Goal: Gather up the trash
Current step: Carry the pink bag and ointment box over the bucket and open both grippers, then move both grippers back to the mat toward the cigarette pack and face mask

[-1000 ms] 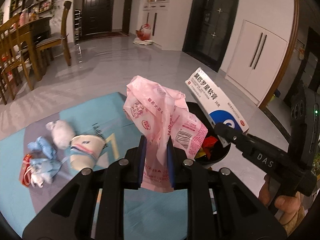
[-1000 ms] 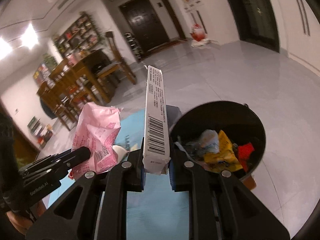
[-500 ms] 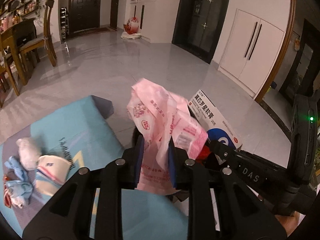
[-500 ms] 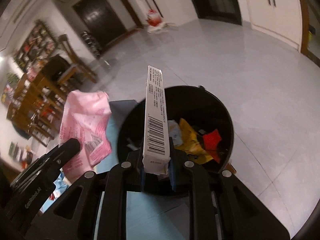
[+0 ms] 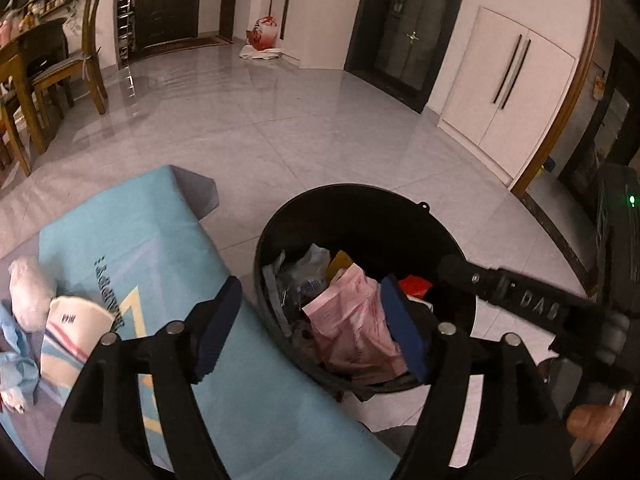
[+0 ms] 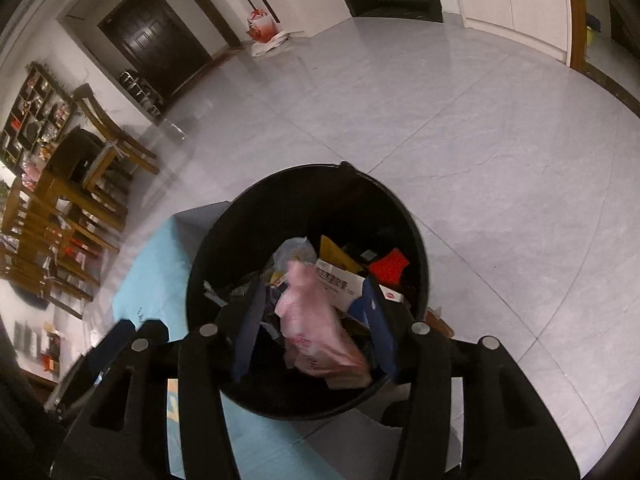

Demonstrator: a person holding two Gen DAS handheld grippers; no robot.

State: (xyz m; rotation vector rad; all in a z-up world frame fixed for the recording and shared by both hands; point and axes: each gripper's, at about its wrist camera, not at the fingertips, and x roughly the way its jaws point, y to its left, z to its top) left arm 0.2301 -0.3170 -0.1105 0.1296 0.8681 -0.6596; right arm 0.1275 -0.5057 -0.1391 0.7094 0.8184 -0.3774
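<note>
**Two grippers wide open over the black bin**

Both tools hang above the black trash bin (image 5: 362,216) with fingers spread wide and nothing between them. In the left wrist view the left gripper (image 5: 310,326) straddles the bin's near rim, its right blue pad over the bin and its left one over the teal mat (image 5: 160,248). The pink plastic bag (image 5: 352,320) lies inside the bin at about 6 o'clock, on top of other wrappers. The right gripper (image 6: 314,318) appears in that view at 3 o'clock, its arm stamped "DAS".

From the right wrist camera, the pink bag sits mid-bin, and the white medicine box (image 6: 340,282) lies just beside it toward 1 o'clock, its printed characters too small to read. A red scrap (image 6: 390,264) rests further right.

On the mat at 9 o'clock remain a paper cup (image 5: 70,340) with a small illegible label, a crumpled white wad (image 5: 30,296) and blue crumpled trash (image 5: 14,356). Dark lettering on the mat is blurred.
</note>
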